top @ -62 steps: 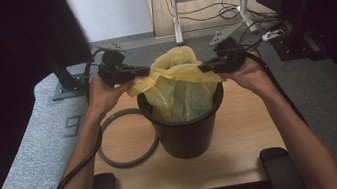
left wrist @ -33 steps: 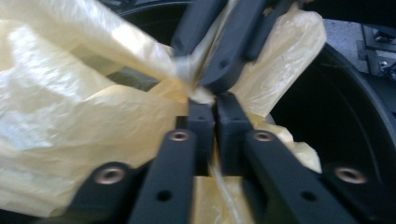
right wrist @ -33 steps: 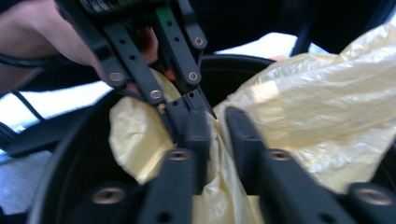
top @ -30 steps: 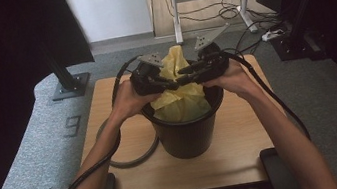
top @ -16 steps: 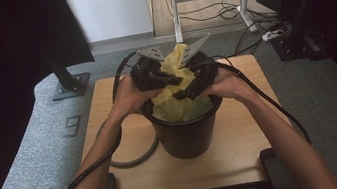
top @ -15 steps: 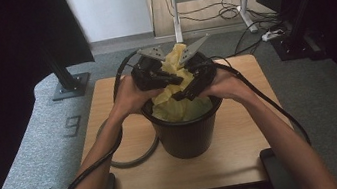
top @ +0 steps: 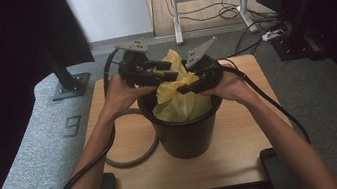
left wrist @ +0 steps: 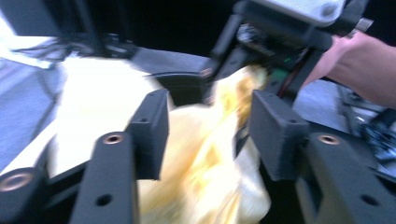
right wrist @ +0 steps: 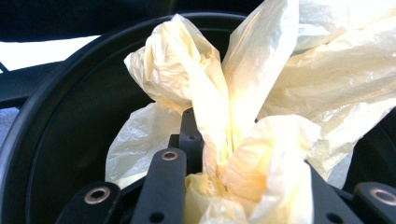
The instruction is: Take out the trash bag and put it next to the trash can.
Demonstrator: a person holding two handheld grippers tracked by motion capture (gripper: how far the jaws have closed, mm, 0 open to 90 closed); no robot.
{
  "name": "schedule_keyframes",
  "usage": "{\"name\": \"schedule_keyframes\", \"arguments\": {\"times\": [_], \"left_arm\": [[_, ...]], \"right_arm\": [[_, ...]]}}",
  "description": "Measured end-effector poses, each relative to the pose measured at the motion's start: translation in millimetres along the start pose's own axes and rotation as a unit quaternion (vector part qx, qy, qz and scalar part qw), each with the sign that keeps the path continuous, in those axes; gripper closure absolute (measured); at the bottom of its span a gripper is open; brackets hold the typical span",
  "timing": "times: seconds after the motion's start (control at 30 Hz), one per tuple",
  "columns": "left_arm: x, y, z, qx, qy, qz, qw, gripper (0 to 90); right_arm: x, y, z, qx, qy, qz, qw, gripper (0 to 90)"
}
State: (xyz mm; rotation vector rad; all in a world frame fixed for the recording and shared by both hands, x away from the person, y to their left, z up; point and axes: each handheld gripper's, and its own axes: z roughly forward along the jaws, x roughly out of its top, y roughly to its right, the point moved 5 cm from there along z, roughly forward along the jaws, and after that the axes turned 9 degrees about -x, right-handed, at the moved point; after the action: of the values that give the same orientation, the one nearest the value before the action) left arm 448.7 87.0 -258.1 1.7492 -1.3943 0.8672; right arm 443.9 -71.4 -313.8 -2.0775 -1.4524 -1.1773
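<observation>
1. Bin (top: pixel 184 127): black, round and upright, standing at the middle of the wooden bench (top: pixel 247 158). The central spot lets both hands reach its rim from either side.
2. Yellow bin liner (top: pixel 179 98): sits inside the bin, its loose top gathered into a peak above the rim. The gathering is judged a step toward closing or knotting the bag.
3. Left tongs (top: pixel 165 70): held over the far-left rim and pointing inward at the liner's peak. In the left gripper view the liner (left wrist: pixel 205 158) lies between the jaws, which stand apart with a gap on each side; released, not pinching.
4. Right tongs (top: pixel 188 87): held over the right rim, angled toward the left tongs, the two sets nearly meeting. In the right gripper view a fold of liner (right wrist: pixel 233 140) is drawn tight between the jaws; clenched on the plastic.
5. Cable loop (top: pixel 132 150): lies flat on the bench just left of the bin.
6. Edges and room: the bin rim closely rings the working area. Bare bench lies in front and to the right. Lifting the liner upward looks unobstructed.
</observation>
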Motion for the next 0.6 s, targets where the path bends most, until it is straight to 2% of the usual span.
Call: {"name": "schedule_keyframes", "arguments": {"times": [0.07,0.2,0.23,0.3,0.33,0.4,0.43,0.5,0.6], "left_arm": [[-3.4,-6.8,-7.1,0.029,-0.001,-0.010,0.9995,39.9],[-10.2,-21.8,-7.5,0.056,-0.005,-0.035,0.9978,35.3],[-12.1,-24.8,-4.9,0.055,-0.011,-0.039,0.9977,35.4],[-15.9,-28.4,2.2,0.045,-0.022,-0.043,0.9978,39.4],[-17.6,-28.3,6.4,0.029,-0.028,-0.042,0.9983,45.3],[-20.0,-24.1,15.4,-0.005,-0.039,-0.035,0.9986,65.2],[-20.5,-21.2,19.8,-0.019,-0.046,-0.032,0.9983,72.1],[-20.0,-14.9,26.5,-0.031,-0.058,-0.017,0.9977,83.1],[-16.7,-6.9,31.1,-0.042,-0.067,-0.006,0.9968,87.8]], "right_arm": [[-2.6,1.5,-4.2,-0.001,-0.002,-0.003,1.0000,74.7],[-2.8,-1.8,-10.3,0.015,0.004,-0.014,0.9998,74.7],[-1.9,-3.4,-11.4,0.021,0.008,-0.017,0.9996,74.7],[-0.5,-5.8,-13.0,0.031,0.016,-0.023,0.9991,74.7],[0.0,-6.2,-13.5,0.032,0.018,-0.024,0.9990,74.7],[0.4,-5.1,-13.6,0.029,0.018,-0.023,0.9992,74.7],[0.4,-4.0,-13.3,0.027,0.018,-0.021,0.9993,74.6],[0.3,-2.5,-11.9,0.023,0.016,-0.015,0.9995,74.5],[-0.2,-1.5,-10.0,0.017,0.011,-0.009,0.9998,73.8]]}}
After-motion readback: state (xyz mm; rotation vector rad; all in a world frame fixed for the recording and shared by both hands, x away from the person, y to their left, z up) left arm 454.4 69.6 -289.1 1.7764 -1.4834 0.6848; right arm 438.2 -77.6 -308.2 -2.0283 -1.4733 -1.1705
